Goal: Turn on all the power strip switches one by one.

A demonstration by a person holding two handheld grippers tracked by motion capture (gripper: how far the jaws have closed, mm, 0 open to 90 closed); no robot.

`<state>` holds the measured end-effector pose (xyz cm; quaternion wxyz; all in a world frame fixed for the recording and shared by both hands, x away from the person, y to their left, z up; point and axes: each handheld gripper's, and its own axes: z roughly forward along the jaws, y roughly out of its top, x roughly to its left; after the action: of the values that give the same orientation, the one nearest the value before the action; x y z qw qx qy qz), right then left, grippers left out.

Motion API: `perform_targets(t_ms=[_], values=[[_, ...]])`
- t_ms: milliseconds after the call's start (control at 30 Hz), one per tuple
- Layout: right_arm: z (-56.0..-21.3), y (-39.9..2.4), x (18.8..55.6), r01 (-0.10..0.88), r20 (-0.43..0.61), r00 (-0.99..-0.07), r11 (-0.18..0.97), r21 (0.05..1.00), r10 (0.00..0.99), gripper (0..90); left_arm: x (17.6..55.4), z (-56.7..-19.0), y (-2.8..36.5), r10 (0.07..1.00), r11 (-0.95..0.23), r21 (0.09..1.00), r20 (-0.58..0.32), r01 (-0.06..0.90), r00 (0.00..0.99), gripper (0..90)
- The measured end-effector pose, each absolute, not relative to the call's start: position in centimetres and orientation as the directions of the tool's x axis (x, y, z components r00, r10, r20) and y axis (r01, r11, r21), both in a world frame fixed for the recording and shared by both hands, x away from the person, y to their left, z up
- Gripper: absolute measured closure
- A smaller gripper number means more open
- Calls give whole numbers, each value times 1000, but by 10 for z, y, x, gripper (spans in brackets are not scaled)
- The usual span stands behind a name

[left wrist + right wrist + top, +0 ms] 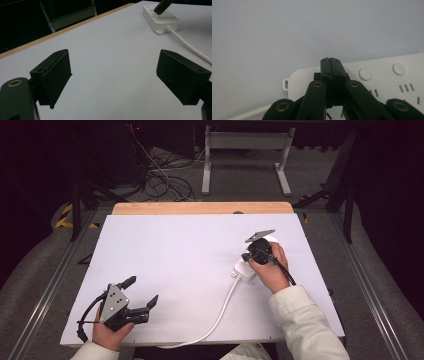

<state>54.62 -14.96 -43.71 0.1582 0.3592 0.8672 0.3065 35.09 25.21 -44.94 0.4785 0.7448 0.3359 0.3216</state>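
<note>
Right gripper: fingers pressed together, nothing between them, tips poised over the cable end of the white power strip, which lies right of centre on the desk. Left gripper: fingers spread, empty, near the front left.

Risk: closed tips could miss a round switch button or shove the light strip sideways.

Contact with the strip: cannot tell. From above, the hand hides most of it.

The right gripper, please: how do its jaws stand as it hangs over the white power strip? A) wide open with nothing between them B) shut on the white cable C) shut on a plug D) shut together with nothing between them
D: in the right gripper view the right gripper shows its two jaws pressed flat together, empty, above the power strip.
</note>
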Motion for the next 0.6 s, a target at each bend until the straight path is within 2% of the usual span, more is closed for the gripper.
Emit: perform_targets(t_ms=[600], values=[[-445, -150, 548, 531, -54, -686, 550, 644, 725, 900, 351, -450, 252, 809, -318, 928, 159, 194, 566, 128]])
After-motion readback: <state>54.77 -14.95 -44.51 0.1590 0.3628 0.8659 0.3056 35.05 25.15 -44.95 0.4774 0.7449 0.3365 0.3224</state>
